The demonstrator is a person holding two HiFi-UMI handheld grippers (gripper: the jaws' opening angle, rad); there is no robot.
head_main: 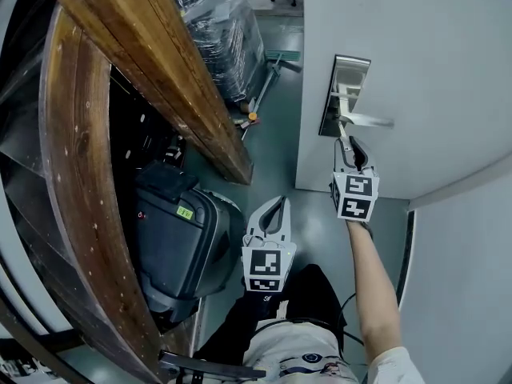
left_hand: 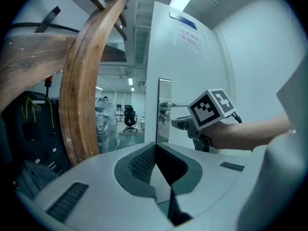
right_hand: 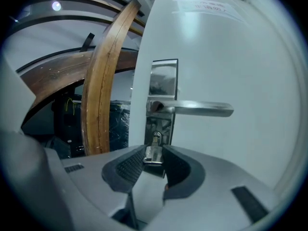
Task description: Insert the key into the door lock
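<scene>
Seemingly mid-insertion, the right gripper point(right_hand: 154, 157) pinches the key point(right_hand: 153, 149) at mid-frame, its tip at the door lock point(right_hand: 160, 127) under the handle point(right_hand: 197, 109), so a straight, level push should come next, while the left gripper point(head_main: 274, 211) idles lower down, jaws pressed together

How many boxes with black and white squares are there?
2. One marker cube is on the left tool, low down, above the person's legs. The other cube is on the right tool, just below the door handle. No others show.
</scene>
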